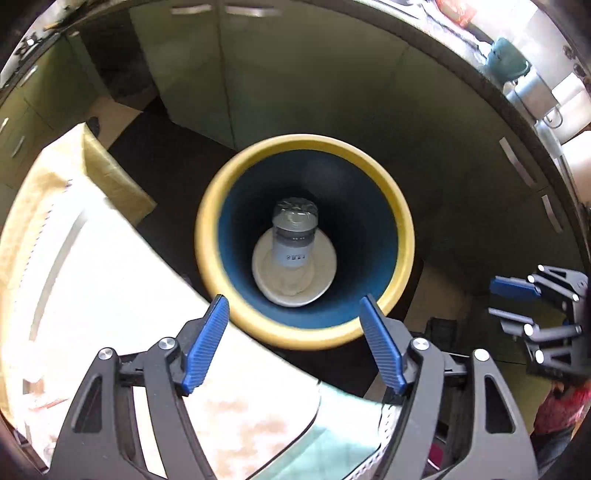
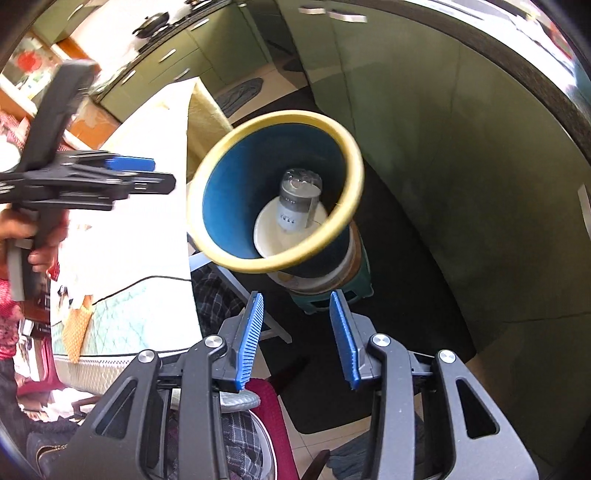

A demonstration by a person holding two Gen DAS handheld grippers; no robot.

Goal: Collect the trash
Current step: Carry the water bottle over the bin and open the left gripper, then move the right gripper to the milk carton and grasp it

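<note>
A blue bin (image 1: 369,236) with a yellow rim stands just off the worktop (image 1: 110,295) edge, holding an upended bottle (image 1: 294,232) and white bowl (image 1: 321,273). The left gripper (image 1: 293,347) hovers directly above, jaws wide and empty; the right gripper (image 2: 297,339), nearby, likewise.

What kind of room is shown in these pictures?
Most likely a home kitchen: green cabinets with bar handles line the walls, a wok sits on a counter in the far corner, and a blue bin with a yellow rim holds trash.
</note>
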